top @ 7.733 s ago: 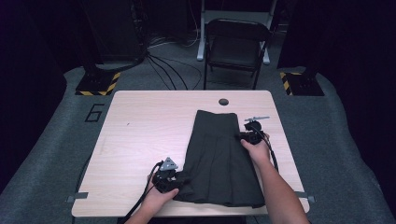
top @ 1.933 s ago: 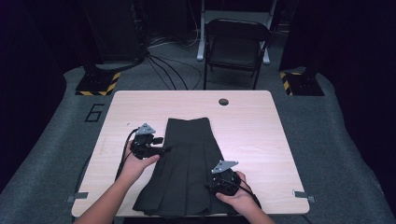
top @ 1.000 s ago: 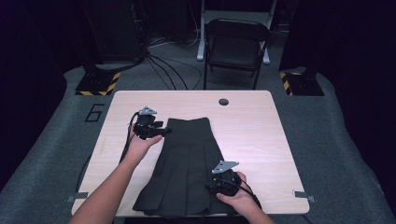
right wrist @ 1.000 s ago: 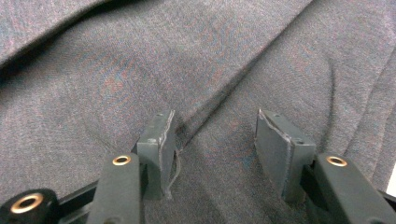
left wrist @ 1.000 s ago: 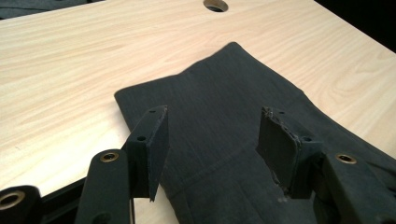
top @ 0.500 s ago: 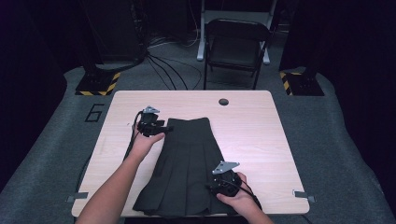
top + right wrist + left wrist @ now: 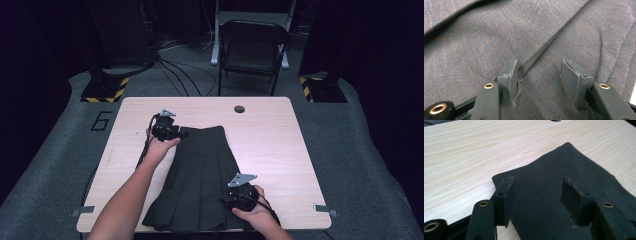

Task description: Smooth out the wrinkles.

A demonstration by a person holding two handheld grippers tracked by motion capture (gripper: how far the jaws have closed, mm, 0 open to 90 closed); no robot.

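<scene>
A black pleated skirt lies flat on the pale wooden table, with its waistband at the far end and its hem at the near edge. My left gripper sits at the waistband's left corner. In the left gripper view it stands open, its jaws straddling that corner of the skirt, which lies flat on the wood. My right gripper rests on the skirt's near right part. In the right gripper view it is open over a pleat fold of the grey-black cloth.
A round cable hole is in the table's far edge. Behind the table stands a black folding chair, with cables on the floor. Bare wood lies to the right of the skirt and at the far left.
My left gripper has moved away from the person, from the skirt's left edge up to the waistband's left corner. The right gripper and the skirt have stayed put.
</scene>
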